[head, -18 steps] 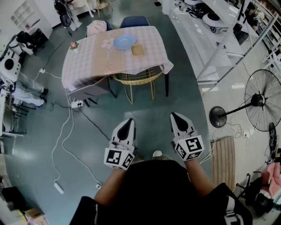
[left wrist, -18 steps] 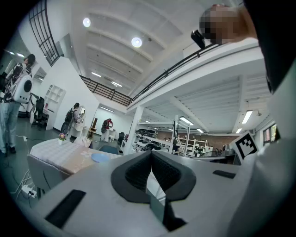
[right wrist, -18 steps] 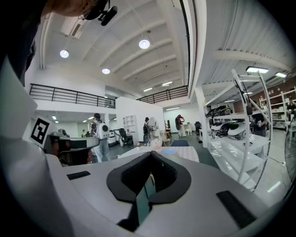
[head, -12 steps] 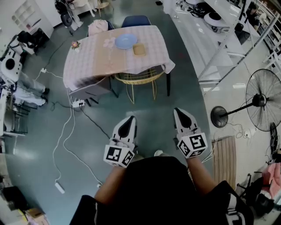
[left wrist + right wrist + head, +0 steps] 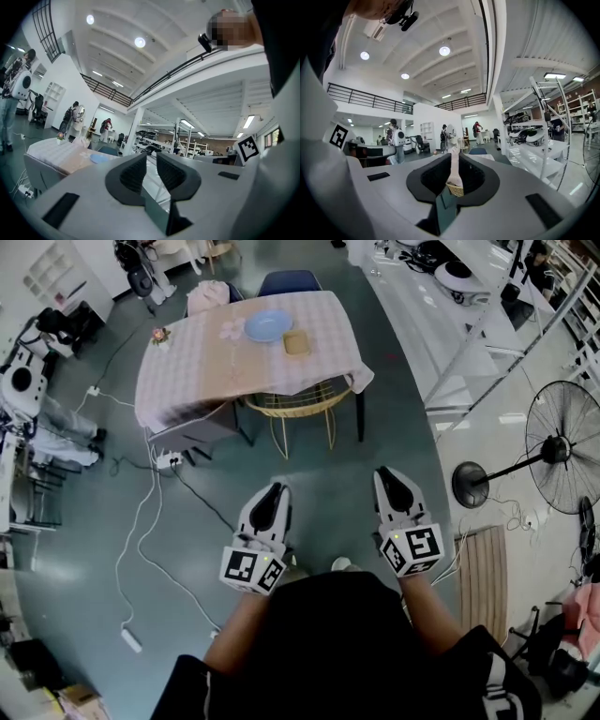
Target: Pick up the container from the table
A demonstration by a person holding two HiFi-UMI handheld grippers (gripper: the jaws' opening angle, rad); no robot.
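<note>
With left claw point(image 5: 272, 491) closed on nothing, better to walk closer first to the tan container point(image 5: 296, 344) lying far ahead on the counter point(image 5: 330, 362), then open wide the right claw point(image 5: 387, 476), also shut and empty.

Blue plate point(image 5: 267, 326) on checked tablecloth point(image 5: 187, 371); yellow wire chair point(image 5: 298, 411) tucked below its near edge. Pedestal fan point(image 5: 562, 460) far right. Power strip point(image 5: 130, 640) on floor point(image 5: 75, 549).
</note>
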